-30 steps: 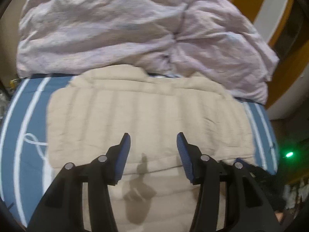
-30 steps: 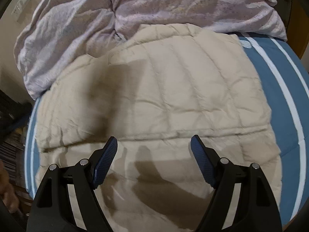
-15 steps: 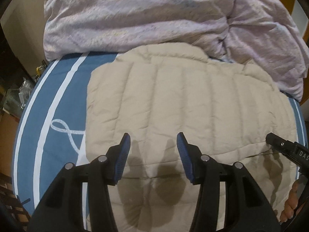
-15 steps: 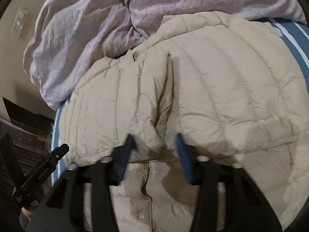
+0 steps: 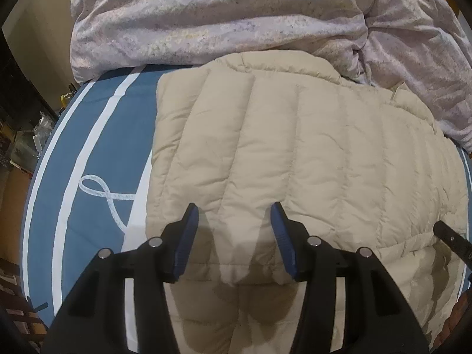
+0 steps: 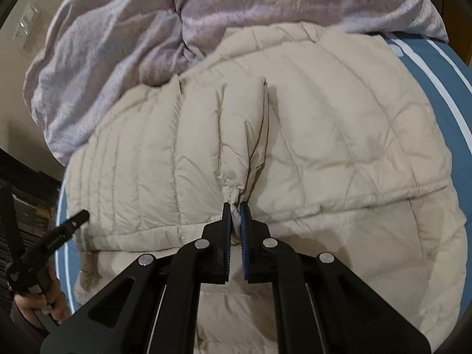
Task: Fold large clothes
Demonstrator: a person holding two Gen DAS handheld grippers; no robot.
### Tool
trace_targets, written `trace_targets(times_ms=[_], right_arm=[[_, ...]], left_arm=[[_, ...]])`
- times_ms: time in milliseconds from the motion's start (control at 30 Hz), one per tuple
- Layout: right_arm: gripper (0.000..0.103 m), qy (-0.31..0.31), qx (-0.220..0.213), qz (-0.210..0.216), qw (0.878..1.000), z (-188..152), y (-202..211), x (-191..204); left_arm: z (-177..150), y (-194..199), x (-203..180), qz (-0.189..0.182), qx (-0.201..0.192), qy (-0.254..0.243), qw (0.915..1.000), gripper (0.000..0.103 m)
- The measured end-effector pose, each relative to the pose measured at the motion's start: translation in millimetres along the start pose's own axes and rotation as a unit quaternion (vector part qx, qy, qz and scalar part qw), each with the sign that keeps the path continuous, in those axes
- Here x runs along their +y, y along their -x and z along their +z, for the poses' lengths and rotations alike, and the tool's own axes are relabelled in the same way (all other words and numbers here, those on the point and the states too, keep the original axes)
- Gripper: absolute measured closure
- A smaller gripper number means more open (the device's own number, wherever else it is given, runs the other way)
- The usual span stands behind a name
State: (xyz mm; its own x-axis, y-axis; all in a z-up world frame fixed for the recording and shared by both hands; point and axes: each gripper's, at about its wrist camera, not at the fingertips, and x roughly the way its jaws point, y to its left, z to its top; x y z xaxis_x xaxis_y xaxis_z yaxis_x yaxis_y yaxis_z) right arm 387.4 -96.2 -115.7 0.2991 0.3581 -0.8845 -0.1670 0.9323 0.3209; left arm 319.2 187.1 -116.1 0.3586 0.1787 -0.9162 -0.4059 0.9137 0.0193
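Note:
A beige quilted puffer jacket [image 5: 309, 153] lies spread on the bed, with a folded layer over its near part. My left gripper [image 5: 233, 209] hovers open just over the jacket's near left edge, its blue pads [image 5: 188, 230] on either side of one quilted rib without pressing it. In the right wrist view my right gripper [image 6: 235, 206] is shut on a pinched ridge of the jacket [image 6: 339, 135], which puckers up between its pads. The left gripper's tip [image 6: 78, 218] shows at the left of that view, held by a hand [image 6: 38, 306].
A crumpled lilac duvet [image 5: 236, 20] is heaped at the far side of the bed, touching the jacket's collar. The blue bedsheet with white stripes [image 5: 97, 153] shows left of the jacket. Dark shelves and clutter [image 5: 20, 135] stand past the bed's left edge.
The right jaws went from wide open to shut, gathering a ridge of jacket between them. The left gripper sank and moved toward the jacket's left near edge, its opening unchanged.

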Motion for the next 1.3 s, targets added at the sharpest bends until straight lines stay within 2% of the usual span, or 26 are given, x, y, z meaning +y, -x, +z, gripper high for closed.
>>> trace_targets(times_ms=[300,400,433,467,500,533,567,700,933,1300], right_arm=[[0.097,-0.002,0.019,-0.020,1.000,1.2,-12.3,1.9],[0.092,0.001,0.024,-0.020,1.000,2.8,-10.6,2.6],[0.084,0.003,0.025,-0.020,0.999,3.1,-8.8,2.8],[0.069,0.004,0.026,-0.019,0.999,3.8,-6.3,3.3],[0.058,0.004,0.024,-0.015,1.000,4.2,-2.9,3.7],[0.039,0.004,0.020,-0.015,1.000,3.8,0.7,4.1],[0.033,0.006,0.007,-0.018,1.000,2.2,8.6,4.1],[0.033,0.023,-0.010,-0.022,0.999,-2.5,28.3,4.0],[0.033,0.035,-0.026,-0.029,0.999,-24.7,61.3,-14.7],[0.033,0.066,-0.053,-0.051,0.995,-81.6,111.5,-74.5]], left_arm=[[-5.0,-15.7,-0.4,0.005,0.010,-0.002,0.9999,0.050],[-5.9,-11.9,-0.2,0.006,0.006,-0.002,1.0000,0.050],[-6.2,-9.2,0.5,0.007,0.004,-0.001,1.0000,0.050],[-6.7,-7.0,1.5,0.008,0.002,0.001,1.0000,0.050],[-7.5,-4.7,3.1,0.007,0.000,0.003,1.0000,0.050],[-9.4,-0.8,5.9,0.006,-0.003,0.008,1.0000,0.049],[-10.8,1.6,7.7,0.005,-0.005,0.010,0.9999,0.048],[-23.5,17.0,18.9,0.005,-0.020,0.019,0.9996,0.041],[-65.0,46.3,49.8,0.006,-0.031,0.050,0.9983,0.039],[-147.5,84.0,100.6,-0.002,-0.040,0.094,0.9948,0.039]])
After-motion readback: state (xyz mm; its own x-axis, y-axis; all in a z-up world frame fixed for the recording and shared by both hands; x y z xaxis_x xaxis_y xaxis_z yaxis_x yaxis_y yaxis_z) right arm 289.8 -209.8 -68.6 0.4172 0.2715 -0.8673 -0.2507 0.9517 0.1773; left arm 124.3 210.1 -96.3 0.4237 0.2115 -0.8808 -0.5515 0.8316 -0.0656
